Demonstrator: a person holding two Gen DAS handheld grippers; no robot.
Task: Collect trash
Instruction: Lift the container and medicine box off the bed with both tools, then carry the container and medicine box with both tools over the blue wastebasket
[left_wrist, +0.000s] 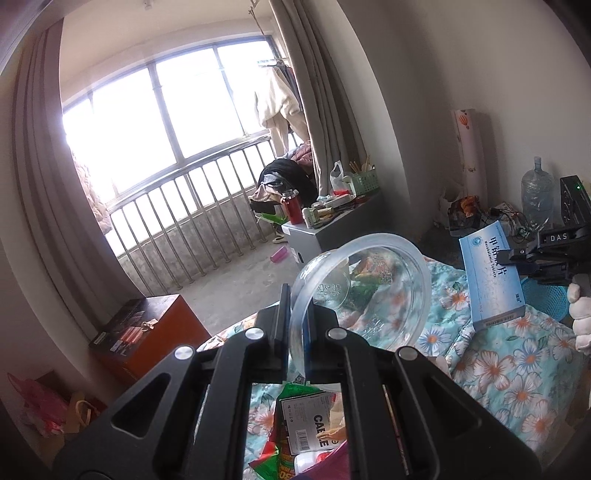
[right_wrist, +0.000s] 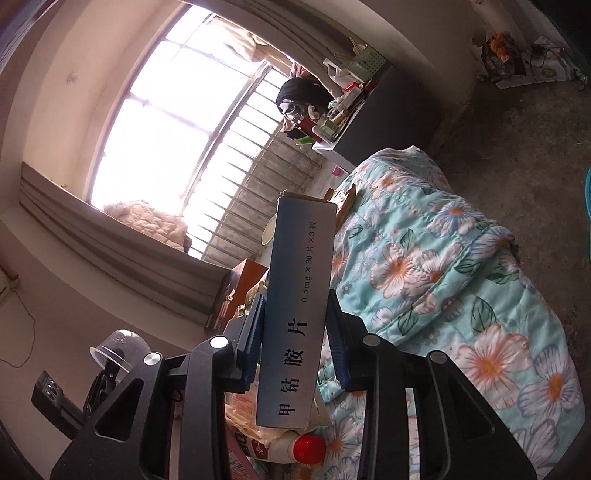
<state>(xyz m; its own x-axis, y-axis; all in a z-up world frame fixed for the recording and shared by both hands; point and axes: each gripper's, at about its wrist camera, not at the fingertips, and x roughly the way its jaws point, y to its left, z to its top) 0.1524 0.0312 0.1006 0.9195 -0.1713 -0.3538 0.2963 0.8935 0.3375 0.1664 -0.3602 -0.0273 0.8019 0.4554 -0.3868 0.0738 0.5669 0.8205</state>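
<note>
While tilted, right gripper (right_wrist: 295, 343) clamps medicine box (right_wrist: 295, 314).

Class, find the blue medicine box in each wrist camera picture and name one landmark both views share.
Left wrist view: the blue medicine box is at the right, held up above the floral quilt by the right gripper.
Right wrist view: the box fills the centre, standing lengthwise between the right gripper's jaws.
Shared landmark: the barred window railing.
</note>
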